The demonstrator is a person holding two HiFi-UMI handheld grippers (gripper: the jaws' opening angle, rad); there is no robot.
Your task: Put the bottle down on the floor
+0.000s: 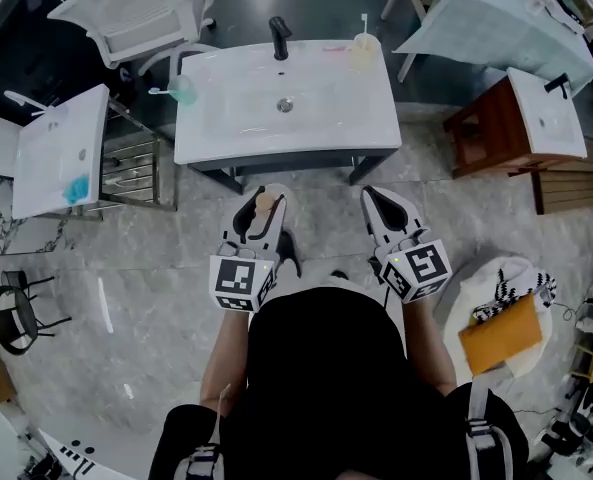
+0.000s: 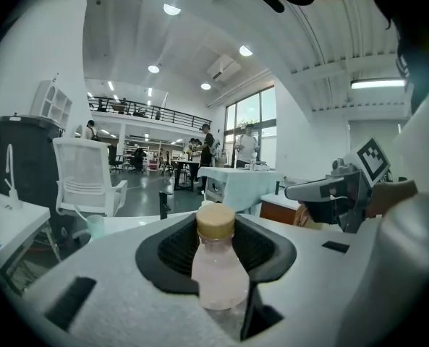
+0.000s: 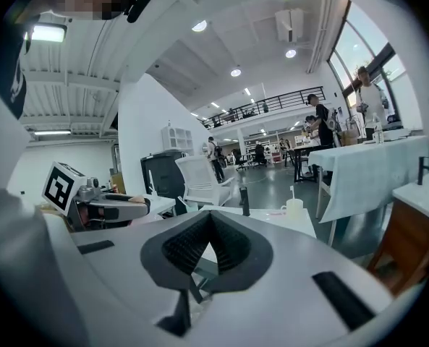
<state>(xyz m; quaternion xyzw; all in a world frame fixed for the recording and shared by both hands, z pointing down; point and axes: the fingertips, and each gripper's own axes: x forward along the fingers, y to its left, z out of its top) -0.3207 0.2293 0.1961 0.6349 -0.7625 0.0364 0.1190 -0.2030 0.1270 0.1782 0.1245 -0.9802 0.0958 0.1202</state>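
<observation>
A small bottle of pale pink liquid with a tan cap stands upright between the jaws of my left gripper, which is shut on its body. In the head view the left gripper is held at waist height above the grey marble floor, just short of the sink counter. My right gripper is beside it at the same height. Its jaws are shut with nothing between them. Each gripper shows in the other's view: the right gripper, and the left gripper.
A white sink counter with a black tap, a cup and a green cup stands straight ahead. To the right are a wooden cabinet and a white stool bearing an orange envelope. A white chair is behind.
</observation>
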